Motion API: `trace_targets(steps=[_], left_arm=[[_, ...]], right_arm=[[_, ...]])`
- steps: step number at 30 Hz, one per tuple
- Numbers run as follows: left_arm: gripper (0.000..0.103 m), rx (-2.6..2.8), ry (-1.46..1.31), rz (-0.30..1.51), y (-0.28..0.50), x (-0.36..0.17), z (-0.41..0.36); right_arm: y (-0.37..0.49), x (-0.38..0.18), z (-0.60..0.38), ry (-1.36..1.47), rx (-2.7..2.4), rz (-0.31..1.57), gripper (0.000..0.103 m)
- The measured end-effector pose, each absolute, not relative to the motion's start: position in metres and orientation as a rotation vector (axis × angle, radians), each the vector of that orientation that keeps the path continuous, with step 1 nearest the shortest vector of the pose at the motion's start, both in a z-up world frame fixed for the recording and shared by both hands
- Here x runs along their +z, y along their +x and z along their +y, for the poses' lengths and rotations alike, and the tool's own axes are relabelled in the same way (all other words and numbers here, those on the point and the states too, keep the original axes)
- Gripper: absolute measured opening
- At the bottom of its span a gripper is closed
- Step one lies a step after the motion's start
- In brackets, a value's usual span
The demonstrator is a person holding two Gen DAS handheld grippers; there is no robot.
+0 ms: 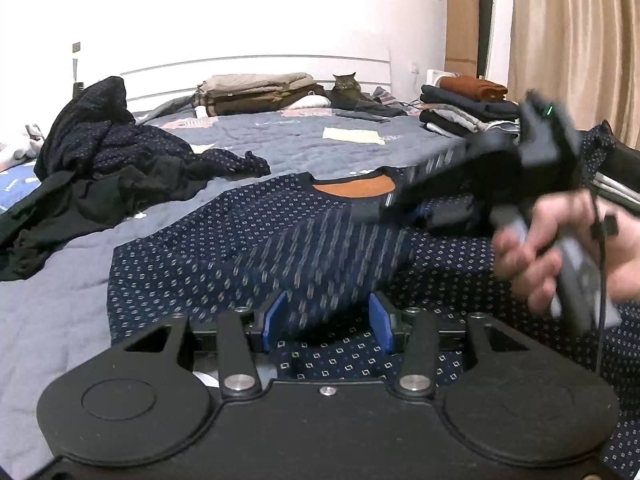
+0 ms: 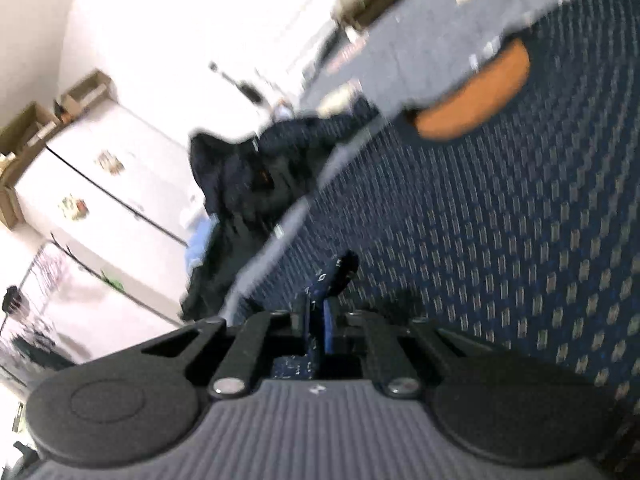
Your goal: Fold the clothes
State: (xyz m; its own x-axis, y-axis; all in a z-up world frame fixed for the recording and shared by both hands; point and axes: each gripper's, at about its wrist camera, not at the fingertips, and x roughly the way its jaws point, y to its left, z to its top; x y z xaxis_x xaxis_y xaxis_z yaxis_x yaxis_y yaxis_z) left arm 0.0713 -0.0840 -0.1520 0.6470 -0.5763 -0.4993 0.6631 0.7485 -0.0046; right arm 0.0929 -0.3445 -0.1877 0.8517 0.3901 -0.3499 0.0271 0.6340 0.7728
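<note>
On the grey-blue quilted bed [image 1: 60, 320], a dark navy patterned sweater [image 1: 192, 264] lies spread flat with its orange-lined collar [image 1: 354, 189] pointing toward the headboard. One sleeve [image 1: 320, 256] is lifted off the body of the garment and runs diagonally across it.

Left gripper [image 1: 326, 322]: the blue pads [image 1: 274, 320] stand apart. The raised sleeve passes between them; whether the pads press on the cloth cannot be told from this view. The gripper sits low over the sweater's lower portion.

Right gripper [image 2: 318, 320]: the fingers are pressed together and pinch a fold of the navy patterned fabric [image 2: 314, 292], which protrudes above the pads. In the left wrist view, this gripper appears blurred at the right, held by a hand [image 1: 560, 248] around its grey handle, positioned above the sweater just beside the collar. The right wrist view is tilted and smeared; the sweater body and collar fill its right half.

Surroundings:
- A heap of dark unfolded garments [image 1: 100, 160] rests on the bed to the left of the sweater, apart from it.
- A stack of folded clothes [image 1: 468, 108] sits at the far right of the bed.
- Folded beige bedding [image 1: 256, 92] lies against the headboard.
- A tabby cat [image 1: 348, 86] sits just beside that bedding.
- Beige curtains [image 1: 576, 40] hang at the right.
</note>
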Motion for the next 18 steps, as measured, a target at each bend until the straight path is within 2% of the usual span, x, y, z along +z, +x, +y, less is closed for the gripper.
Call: trace_targets(steps=[6, 18], left_arm=[[0.045, -0.715, 0.19, 0.507, 0.073, -0.154, -0.088], [0.045, -0.717, 0.19, 0.515, 0.079, -0.16, -0.101]], right_arm=[[0.086, -0.152, -0.402, 0.864, 0.106, 0.371, 0.006], [0.063, -0.127, -0.54, 0.792, -0.162, 0.27, 0.004]])
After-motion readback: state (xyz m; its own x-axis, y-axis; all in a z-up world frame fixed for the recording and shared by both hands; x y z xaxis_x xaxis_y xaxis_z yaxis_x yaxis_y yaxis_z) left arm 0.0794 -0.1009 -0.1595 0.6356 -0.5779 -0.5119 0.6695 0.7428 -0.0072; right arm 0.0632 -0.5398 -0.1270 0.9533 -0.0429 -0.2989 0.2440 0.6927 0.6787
